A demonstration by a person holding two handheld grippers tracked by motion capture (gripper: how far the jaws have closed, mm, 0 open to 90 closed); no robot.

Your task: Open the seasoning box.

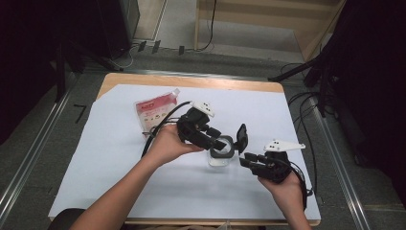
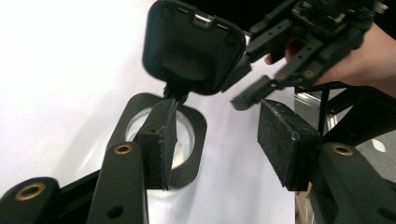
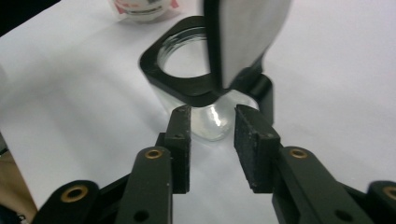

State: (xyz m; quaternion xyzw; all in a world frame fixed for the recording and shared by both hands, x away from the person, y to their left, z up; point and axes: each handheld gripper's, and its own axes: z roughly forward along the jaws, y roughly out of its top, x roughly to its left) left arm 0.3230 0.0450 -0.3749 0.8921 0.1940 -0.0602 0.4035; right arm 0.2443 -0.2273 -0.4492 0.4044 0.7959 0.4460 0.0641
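- Opening the jar (image 1: 221,154) looks done: its black lid (image 1: 242,137) stands flipped up.
- It sits mid-bench (image 1: 143,191), near the pink pouch (image 1: 154,111).
- Left gripper (image 1: 225,142): jaws apart above the jar's mouth, holding nothing.
- Right gripper (image 1: 245,159): jaws apart beside the jar, holding nothing.
- Move away slowly, so nothing bumps the lid.

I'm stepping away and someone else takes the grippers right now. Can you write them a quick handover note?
Left gripper: open, at the jar's rim, holding nothing.
Right gripper: open, just beside the jar, holding nothing.
Jar: clear, upright mid-table on the white sheet, its hinged black lid flipped up.
Pouch: red and white, lying behind the left hand.
Done: lid opened.
Left: probably filling the jar from the pouch.
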